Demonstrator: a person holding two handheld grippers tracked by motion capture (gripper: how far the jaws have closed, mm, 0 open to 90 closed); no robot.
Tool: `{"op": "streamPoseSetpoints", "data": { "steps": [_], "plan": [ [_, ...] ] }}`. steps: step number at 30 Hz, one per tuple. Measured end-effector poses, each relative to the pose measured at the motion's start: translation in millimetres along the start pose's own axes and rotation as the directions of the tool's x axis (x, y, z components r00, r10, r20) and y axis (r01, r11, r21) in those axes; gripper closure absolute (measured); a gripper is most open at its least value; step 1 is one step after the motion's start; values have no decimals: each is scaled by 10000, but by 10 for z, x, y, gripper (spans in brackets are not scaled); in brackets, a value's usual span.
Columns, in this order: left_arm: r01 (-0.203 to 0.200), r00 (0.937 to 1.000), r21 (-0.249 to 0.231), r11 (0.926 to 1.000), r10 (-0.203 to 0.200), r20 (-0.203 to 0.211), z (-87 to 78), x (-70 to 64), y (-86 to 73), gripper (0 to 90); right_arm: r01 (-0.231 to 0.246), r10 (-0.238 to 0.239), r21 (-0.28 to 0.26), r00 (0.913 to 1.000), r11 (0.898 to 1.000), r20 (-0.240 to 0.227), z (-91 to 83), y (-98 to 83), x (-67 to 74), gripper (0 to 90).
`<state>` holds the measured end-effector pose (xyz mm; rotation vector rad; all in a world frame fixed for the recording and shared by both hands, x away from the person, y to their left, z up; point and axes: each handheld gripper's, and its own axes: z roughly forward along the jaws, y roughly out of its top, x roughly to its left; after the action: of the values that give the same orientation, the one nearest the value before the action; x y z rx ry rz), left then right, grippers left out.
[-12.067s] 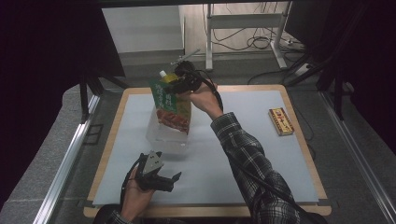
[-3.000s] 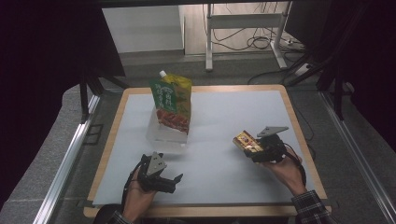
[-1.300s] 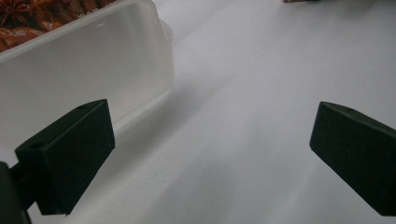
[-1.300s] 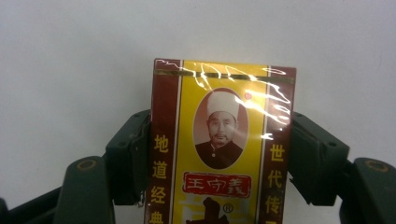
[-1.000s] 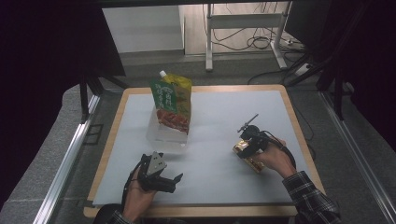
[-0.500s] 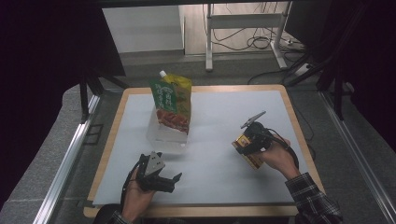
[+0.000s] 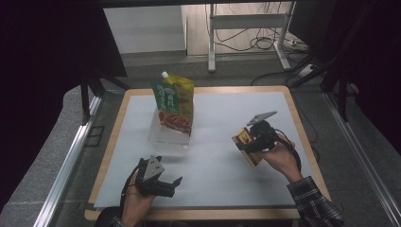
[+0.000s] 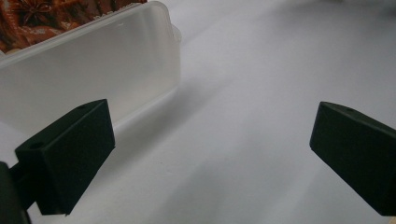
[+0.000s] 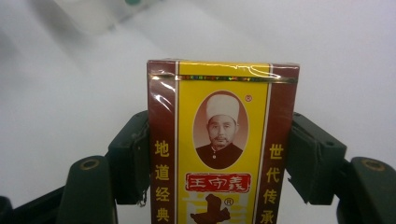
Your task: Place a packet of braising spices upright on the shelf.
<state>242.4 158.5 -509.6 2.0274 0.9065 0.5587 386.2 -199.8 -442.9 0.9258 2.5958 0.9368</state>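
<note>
Right hand-held gripper (image 7: 248, 142) clamped on yellow-maroon box (image 9: 222, 144), lifted off counter (image 7: 227, 184). Left hand-held gripper (image 8: 210, 154) jaws wide apart, empty; its view shows clear tub (image 8: 93, 70) close by.

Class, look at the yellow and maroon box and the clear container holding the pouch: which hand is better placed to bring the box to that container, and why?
Right. The right gripper already clamps the box by both sides. The left gripper lies open on the mat near the container, holding nothing.
</note>
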Motion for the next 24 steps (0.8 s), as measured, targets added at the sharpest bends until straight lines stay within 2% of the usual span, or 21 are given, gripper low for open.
{"op": "streamPoseSetpoints", "data": {
  "steps": [5,8,19,24],
  "plan": [
    [13,10000,21,10000,-13,45,-4,-15,-10,0,62,-63,-651,10000,9979,-11,-39,46,34,319],
    [26,10000,2,10000,-26,60,-9,-21,-15,0,128,-136,-1155,9999,9932,-61,-55,83,59,319],
    [14,10000,5,10000,-14,78,-16,-21,-21,0,366,-404,-1971,9991,9797,-153,-13,180,149,319],
    [17,10000,8,10000,-17,77,-14,-22,-22,0,451,-549,-2333,9979,9713,-355,17,253,198,319]
  ]
}}
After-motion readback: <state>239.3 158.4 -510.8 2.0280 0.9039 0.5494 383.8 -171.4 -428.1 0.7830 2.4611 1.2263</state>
